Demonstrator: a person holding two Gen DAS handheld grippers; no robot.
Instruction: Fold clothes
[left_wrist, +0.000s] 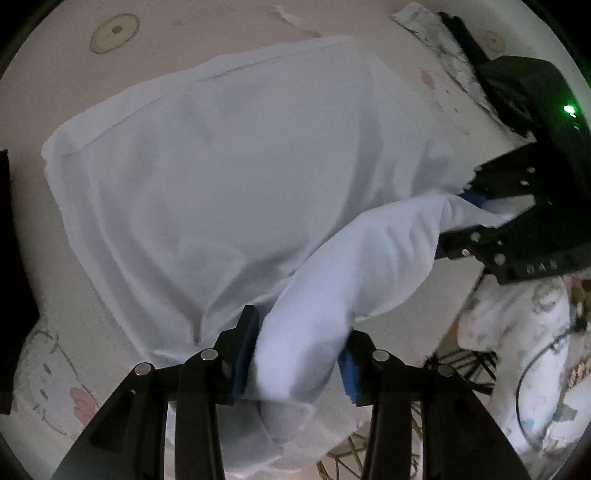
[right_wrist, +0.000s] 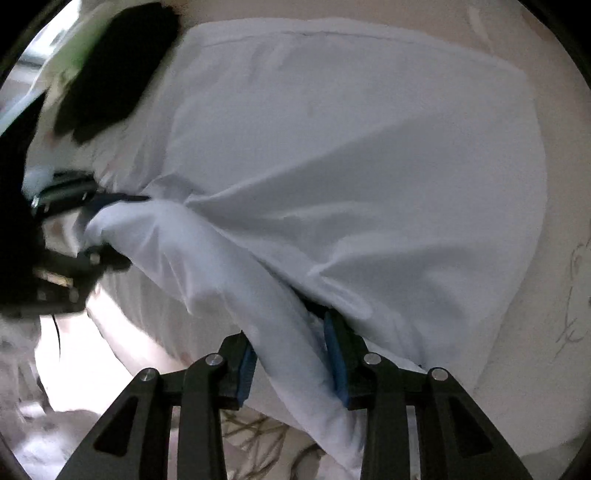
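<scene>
Gripping the white garment (left_wrist: 221, 166) — left gripper (left_wrist: 295, 354), right gripper (right_wrist: 291, 354).

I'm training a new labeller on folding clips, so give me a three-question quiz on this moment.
1. True or false: both tongs hold the same white garment.
2. What colour are the pads on the tongs?
A) red B) blue C) yellow
3. Fill in: the fabric stretched between the left tongs and the right tongs forms a raised ____ above the rest of the cloth, which lies on the printed bedsheet.

Key: 1 true; 2 B; 3 fold.
</scene>
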